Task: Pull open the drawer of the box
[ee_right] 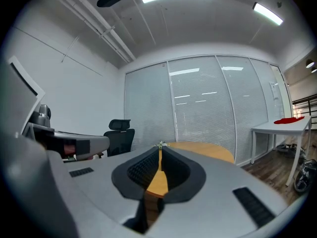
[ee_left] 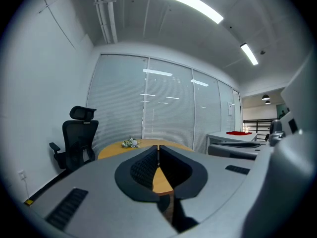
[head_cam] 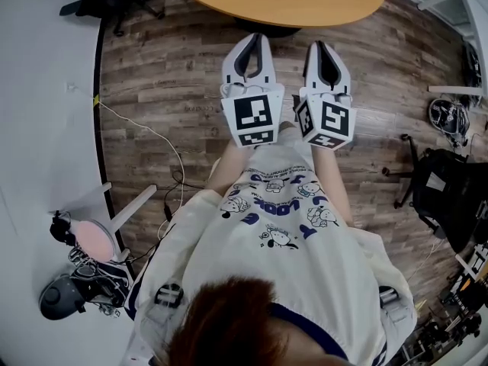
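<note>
Drawer box: not in any view, so its place cannot be given. It does not stand on the visible part of the round table [head_cam: 290, 6].

- Left gripper [head_cam: 255, 40]: just short of the table's near edge and aimed at it. Fingers pressed together, nothing between them.
- Right gripper [head_cam: 320, 48]: beside the left one, on the same side of the table. Fingers likewise together, empty.
- Risks: closed fingers cannot take a drawer pull until parted. Hunting for an unseen box invites knocking the table edge with either nose. The floor cable [head_cam: 171, 147], left of the table on the person's side, could snag a foot.
- Flower sprig [ee_left: 131, 143]: on the table top. Looks light and easily swept off.
- Office chair [ee_left: 77, 138]: beyond the table, to its left.
- Blinds [ee_left: 168, 108]: behind the table.
- White desk [ee_right: 280, 128]: right of the table, with a red item [ee_right: 288, 119] on top.
</note>
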`<state>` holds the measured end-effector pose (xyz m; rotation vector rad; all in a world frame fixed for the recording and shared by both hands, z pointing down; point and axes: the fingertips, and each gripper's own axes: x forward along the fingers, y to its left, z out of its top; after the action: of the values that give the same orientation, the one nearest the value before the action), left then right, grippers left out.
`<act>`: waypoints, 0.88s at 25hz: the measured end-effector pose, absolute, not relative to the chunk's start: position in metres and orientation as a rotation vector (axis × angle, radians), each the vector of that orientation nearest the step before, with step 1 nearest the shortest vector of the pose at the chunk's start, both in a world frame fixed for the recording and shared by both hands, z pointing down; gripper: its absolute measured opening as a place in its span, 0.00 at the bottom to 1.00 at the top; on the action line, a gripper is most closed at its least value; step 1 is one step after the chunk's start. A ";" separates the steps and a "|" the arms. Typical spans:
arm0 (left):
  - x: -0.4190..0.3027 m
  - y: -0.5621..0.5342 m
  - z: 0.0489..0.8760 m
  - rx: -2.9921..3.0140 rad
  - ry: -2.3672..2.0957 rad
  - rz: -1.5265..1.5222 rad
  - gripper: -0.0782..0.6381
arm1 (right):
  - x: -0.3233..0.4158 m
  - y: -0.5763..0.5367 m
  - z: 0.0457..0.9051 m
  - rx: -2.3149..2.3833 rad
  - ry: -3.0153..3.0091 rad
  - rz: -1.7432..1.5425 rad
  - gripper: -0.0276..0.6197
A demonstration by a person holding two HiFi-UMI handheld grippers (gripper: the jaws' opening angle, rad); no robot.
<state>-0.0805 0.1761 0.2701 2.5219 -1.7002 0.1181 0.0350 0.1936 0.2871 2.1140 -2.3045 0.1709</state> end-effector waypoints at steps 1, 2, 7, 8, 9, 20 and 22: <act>-0.081 0.174 0.272 2.521 -1.696 0.121 0.14 | 0.034 0.192 0.289 2.114 -2.302 0.177 0.10; -0.081 0.172 0.273 2.520 -1.693 0.124 0.14 | 0.034 0.191 0.290 2.114 -2.298 0.182 0.10; -0.083 0.160 0.277 2.516 -1.679 0.143 0.14 | 0.031 0.182 0.295 2.120 -2.284 0.215 0.10; -0.083 0.157 0.278 2.510 -1.677 0.144 0.14 | 0.031 0.179 0.296 2.117 -2.281 0.220 0.10; -0.083 0.154 0.279 2.503 -1.675 0.143 0.14 | 0.031 0.176 0.297 2.113 -2.279 0.224 0.10; -0.059 0.102 0.289 2.481 -1.675 0.163 0.14 | 0.052 0.120 0.305 2.093 -2.286 0.250 0.10; -0.052 0.091 0.290 2.475 -1.679 0.170 0.14 | 0.058 0.107 0.308 2.089 -2.290 0.264 0.10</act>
<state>-0.0525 0.0906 0.2905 2.4755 -1.6785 0.1696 0.0582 0.1072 0.3083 2.0888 -2.2905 0.2644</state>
